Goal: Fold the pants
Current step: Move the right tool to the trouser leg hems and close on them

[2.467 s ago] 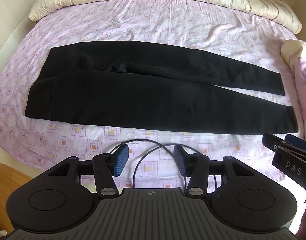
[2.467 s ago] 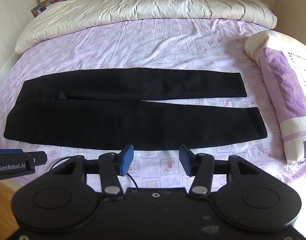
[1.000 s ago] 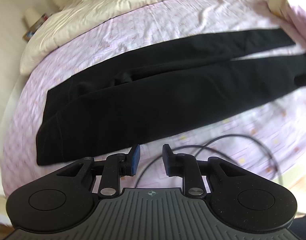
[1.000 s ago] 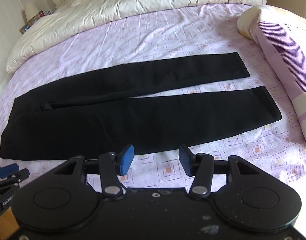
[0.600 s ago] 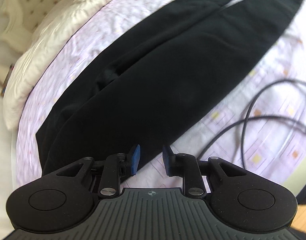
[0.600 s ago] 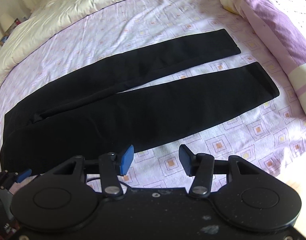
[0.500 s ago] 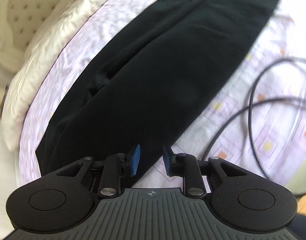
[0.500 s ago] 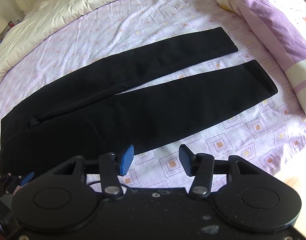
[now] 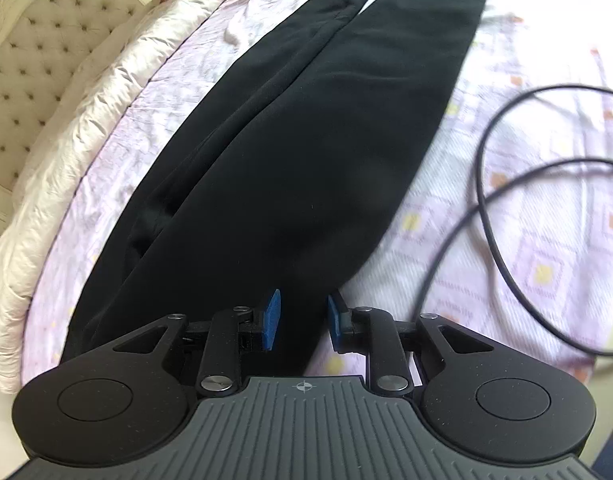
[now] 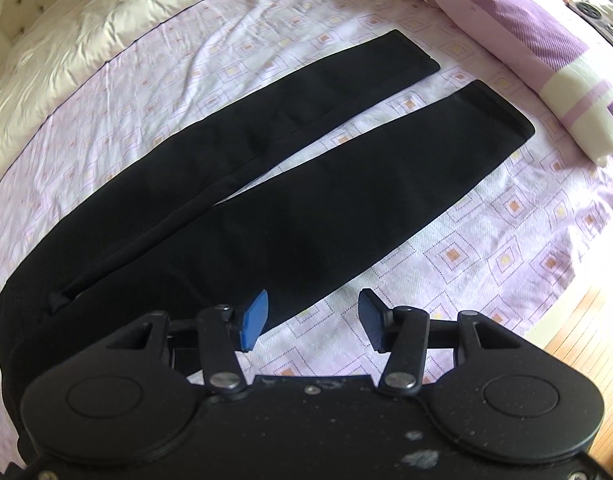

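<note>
Below, we see black pants [image 10: 266, 200] spread flat on a bed, over a lilac bedsheet [image 10: 486, 248] printed with small squares. Both legs run side by side from the waist at the lower left of the right wrist view to the cuffs at the upper right, with a narrow strip of sheet showing between them toward the cuffs. We note a cream quilt [image 10: 86, 40] bunched along the far edge of the bed and a purple-striped pillow [image 10: 526, 32] just beyond the cuffs.

We find the left gripper [image 9: 302, 320] low over the near leg close to the waist end. Its blue fingers [image 9: 272, 318] stand a narrow gap apart, with the dark cloth seen between and past them; we cannot tell whether they touch or pinch the fabric. A black cable [image 9: 490, 184] loops over the sheet to the right of the pants in this view, and a tufted headboard [image 9: 34, 64] rises at the upper left.

We find the right gripper [image 10: 312, 320] above the near edge of the same leg. Its fingers [image 10: 254, 320] are spread wide and grasp nothing: the left one overlaps the hem of the cloth in the picture, the other lies over bare sheet.
</note>
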A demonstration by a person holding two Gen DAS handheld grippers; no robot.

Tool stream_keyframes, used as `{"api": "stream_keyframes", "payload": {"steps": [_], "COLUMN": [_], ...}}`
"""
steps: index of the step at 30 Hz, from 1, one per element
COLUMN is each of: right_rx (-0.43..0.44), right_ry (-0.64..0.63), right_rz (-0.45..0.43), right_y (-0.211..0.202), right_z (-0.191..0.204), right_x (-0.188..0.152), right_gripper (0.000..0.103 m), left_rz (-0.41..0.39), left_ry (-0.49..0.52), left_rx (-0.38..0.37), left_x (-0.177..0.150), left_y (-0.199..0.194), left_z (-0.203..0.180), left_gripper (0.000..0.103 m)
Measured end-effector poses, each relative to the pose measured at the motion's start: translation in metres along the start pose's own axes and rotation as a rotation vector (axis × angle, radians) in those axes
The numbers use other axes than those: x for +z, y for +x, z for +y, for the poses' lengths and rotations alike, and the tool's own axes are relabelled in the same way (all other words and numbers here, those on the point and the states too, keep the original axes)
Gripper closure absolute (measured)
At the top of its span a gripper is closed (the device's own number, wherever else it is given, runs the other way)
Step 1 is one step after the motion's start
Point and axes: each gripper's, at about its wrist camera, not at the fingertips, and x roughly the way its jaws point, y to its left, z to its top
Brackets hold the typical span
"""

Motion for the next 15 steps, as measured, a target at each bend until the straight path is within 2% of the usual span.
{"api": "stream_keyframes", "payload": {"steps": [3,7,9,12,15], "right_rx": [0.018,0.009,-0.014,-0.034,-0.033], "right_ry": [0.081,0.141,0.162,0.194,0.224], "right_rz": [0.003,-0.009,-0.016,-0.018,-0.025], "right_y": [0.008,0.018,0.024,0.034,0.047], "right_z": [-0.013,-0.036,-0.049,-0.068,-0.087], "right_x": [0.002,0.008,0.015,0.028,0.046], "right_gripper": [0.05,0.05,0.05,0.05,0.05], "left_rz": [-0.024,0.016,0.056,0.12,0.148], "left_ry": [-0.021,-0.087,-0.183,-0.379,-0.489], "left_rx": [-0.057,-0.169,-0.235,-0.323,-0.327], "left_x": [0.012,0.02,0.025,0.029,0.031], "left_y": [0.006,0.014,0.019,0.026,0.028], "left_z": [0.01,0.031,0.05,0.078,0.091], "left_gripper": [0.079,0.085,0.088,0.089,0.089]}}
